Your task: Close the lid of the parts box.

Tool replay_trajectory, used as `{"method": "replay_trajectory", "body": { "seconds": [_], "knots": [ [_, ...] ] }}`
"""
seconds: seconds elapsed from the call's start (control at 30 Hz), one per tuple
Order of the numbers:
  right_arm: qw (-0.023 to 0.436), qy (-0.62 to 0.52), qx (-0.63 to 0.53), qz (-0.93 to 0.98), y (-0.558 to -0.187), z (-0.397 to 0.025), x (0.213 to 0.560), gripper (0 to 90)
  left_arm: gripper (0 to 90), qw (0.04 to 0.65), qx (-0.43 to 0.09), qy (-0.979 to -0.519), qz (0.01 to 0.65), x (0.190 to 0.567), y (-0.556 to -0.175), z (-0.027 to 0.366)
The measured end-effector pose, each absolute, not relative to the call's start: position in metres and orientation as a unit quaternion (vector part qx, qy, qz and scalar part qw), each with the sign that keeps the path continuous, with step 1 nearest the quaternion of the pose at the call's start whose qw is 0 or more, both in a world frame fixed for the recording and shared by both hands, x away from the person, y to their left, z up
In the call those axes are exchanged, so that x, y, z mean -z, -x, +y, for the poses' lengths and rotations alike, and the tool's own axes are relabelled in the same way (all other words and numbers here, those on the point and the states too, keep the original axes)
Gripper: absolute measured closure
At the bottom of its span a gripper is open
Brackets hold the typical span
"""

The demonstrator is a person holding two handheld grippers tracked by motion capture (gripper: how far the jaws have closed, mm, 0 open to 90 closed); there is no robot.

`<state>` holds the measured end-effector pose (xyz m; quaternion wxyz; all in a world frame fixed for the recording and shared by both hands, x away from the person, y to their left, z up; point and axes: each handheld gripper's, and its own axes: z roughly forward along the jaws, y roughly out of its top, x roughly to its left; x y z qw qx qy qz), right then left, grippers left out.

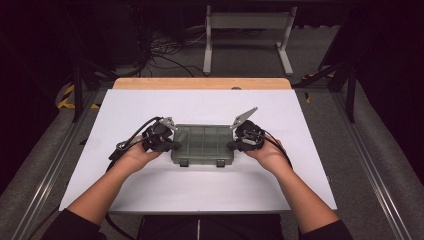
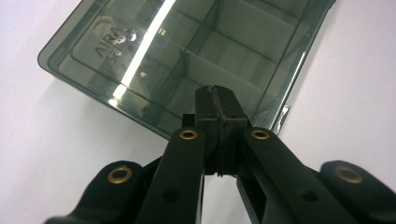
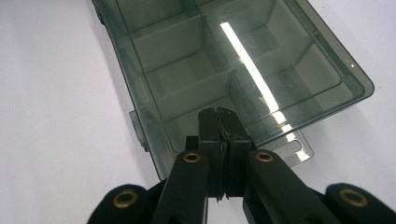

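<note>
A smoky translucent compartment box (image 1: 202, 142) lies with its lid down in the middle of the white table, dividers showing through the lid (image 2: 140, 56) (image 3: 224, 60). My left gripper (image 1: 173, 145) is at the box's left short end, and its fingertips are pressed together with nothing between them. In the left gripper view its tip (image 2: 216, 95) lies over the lid's edge. My right gripper (image 1: 233, 145) mirrors it at the right short end, shut and empty, with its tip (image 3: 218, 116) over that end of the lid. I cannot tell whether either tip touches the box.
Two small latches (image 1: 184, 162) sit on the box's near side. The white board (image 1: 150, 185) has a wooden strip (image 1: 200, 83) along its far edge and metal rails on both sides. A white stand (image 1: 247, 30) and cables lie on the floor beyond.
</note>
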<state>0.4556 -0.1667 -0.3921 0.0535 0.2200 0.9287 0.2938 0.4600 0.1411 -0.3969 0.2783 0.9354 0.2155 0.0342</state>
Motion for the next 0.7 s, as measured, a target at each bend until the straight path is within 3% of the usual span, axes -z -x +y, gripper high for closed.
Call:
{"method": "replay_trajectory", "body": {
  "seconds": [0.3,0.7],
  "knots": [
    [0.052,-0.211,-0.306,0.927,-0.447,-0.170,0.385,88.9,89.4,0.325,-0.028,-0.918,0.227,0.395,-0.453,0.153],
    [0.040,-0.186,-0.309,0.932,-0.422,-0.171,0.387,88.8,75.6,0.380,-0.047,-0.894,0.231,0.386,-0.426,0.176]
  ]
}}
